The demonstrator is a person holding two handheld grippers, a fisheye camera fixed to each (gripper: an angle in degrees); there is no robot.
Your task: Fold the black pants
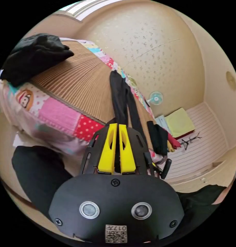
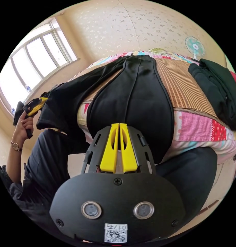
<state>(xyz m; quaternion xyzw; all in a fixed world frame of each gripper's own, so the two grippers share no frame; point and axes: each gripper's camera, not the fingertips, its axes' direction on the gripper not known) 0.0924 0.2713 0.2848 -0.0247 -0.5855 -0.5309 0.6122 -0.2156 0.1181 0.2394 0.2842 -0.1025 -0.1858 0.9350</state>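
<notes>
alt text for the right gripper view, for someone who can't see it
The right gripper, its yellow jaws shut, pinches black pants spread over a bed's bamboo mat. A person's hand holds the left gripper on another part.

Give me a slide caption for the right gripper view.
Right tool shut on black pants spread over the mat-covered bed; folded dark clothes alongside.

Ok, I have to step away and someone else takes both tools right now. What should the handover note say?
Left tool: shut on black pants, pinching a bunched edge.
Right tool: shut on the pants at the edge hanging off the bed.
Pants: spread lengthwise on the bamboo mat, one part pulled out sideways by the left tool.
Other dark clothes lie piled on the mat nearby.
Done: pants gripped at two points.
Left: no finished fold visible; fold them and set them down.
</notes>
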